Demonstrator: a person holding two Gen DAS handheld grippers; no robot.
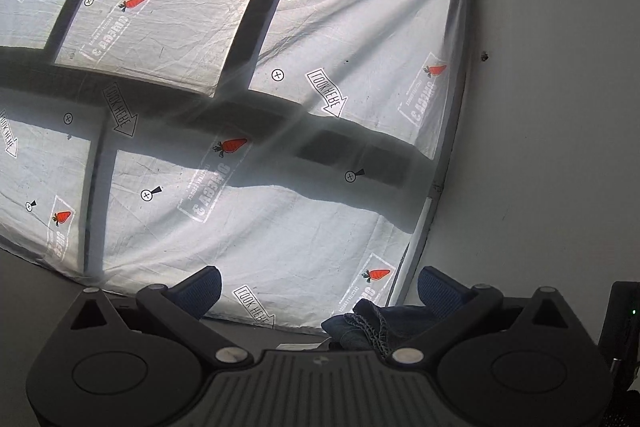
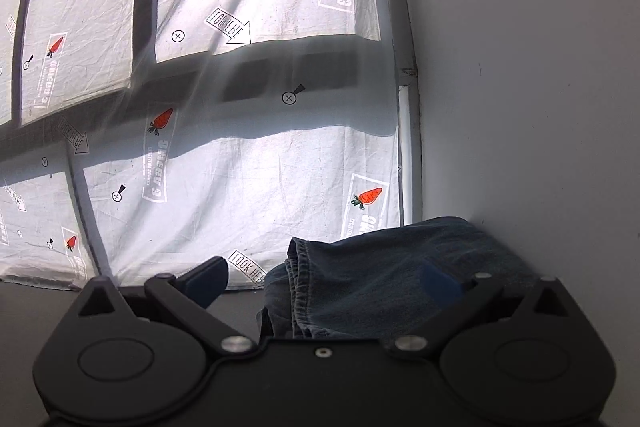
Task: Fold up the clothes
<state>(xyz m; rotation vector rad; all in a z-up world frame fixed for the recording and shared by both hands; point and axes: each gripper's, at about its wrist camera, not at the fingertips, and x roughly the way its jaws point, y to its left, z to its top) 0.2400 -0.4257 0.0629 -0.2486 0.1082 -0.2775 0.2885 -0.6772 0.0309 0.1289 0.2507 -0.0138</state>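
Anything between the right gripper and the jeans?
Nothing visible. The right gripper is open, and the folded jeans lie right in front of it between its fingers, at the foot of the printed curtain. No other object sits in the gap.

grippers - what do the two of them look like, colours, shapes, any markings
Both match. The left gripper has a matte black body with a ribbed centre plate, round side discs, silver pivot bolts and angled black linkage arms; its fingers wear dark blue textured pads. The right gripper has the same black frame, with a smooth centre plate with one small screw. No cables or sleeves show.
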